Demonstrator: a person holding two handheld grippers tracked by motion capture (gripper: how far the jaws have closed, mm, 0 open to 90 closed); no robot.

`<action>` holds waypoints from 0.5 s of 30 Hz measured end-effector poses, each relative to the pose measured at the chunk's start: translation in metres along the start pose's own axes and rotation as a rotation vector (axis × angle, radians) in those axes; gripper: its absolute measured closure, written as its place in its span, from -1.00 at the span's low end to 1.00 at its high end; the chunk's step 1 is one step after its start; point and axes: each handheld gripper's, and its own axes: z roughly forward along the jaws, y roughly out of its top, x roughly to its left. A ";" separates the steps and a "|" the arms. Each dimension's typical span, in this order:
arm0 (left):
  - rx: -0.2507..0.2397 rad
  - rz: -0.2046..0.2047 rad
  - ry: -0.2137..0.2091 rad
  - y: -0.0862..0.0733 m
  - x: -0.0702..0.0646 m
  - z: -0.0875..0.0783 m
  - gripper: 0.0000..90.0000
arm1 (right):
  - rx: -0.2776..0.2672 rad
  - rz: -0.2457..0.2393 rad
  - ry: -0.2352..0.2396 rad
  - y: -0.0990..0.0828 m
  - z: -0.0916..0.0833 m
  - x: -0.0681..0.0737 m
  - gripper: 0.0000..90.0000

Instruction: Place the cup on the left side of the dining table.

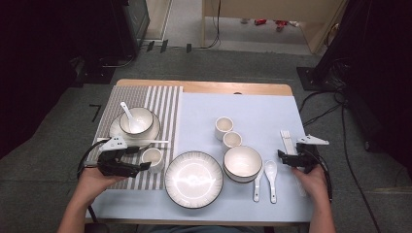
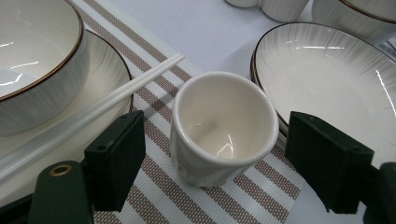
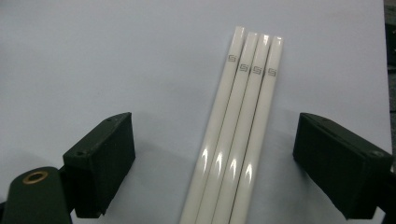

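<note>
A small white cup (image 2: 224, 126) stands upright on the striped placemat (image 2: 261, 191), between the open jaws of my left gripper (image 2: 222, 161), which do not touch it. From above, the left gripper (image 1: 142, 158) reaches the cup (image 1: 153, 158) from the left. Several white chopsticks (image 3: 238, 140) lie side by side on the pale blue mat (image 3: 93, 60), and my right gripper (image 3: 220, 164) stands open astride them. In the high view the right gripper (image 1: 294, 155) is at the near end of those chopsticks (image 1: 287, 138).
A bowl with a spoon (image 1: 136, 121) sits on a plate at the left, with a pair of chopsticks (image 1: 150, 142) in front. A large plate (image 1: 194, 179), a bowl (image 1: 242, 162), two cups (image 1: 227, 133) and two spoons (image 1: 265, 179) occupy the middle.
</note>
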 end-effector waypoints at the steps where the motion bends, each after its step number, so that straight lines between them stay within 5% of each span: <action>1: -0.001 0.002 0.000 -0.001 0.000 -0.001 -0.51 | 0.000 0.000 0.000 0.000 0.000 0.000 -0.72; 15: -0.001 0.007 -0.023 -0.010 0.004 -0.008 -0.47 | 0.000 -0.002 0.000 0.000 0.000 0.000 -0.72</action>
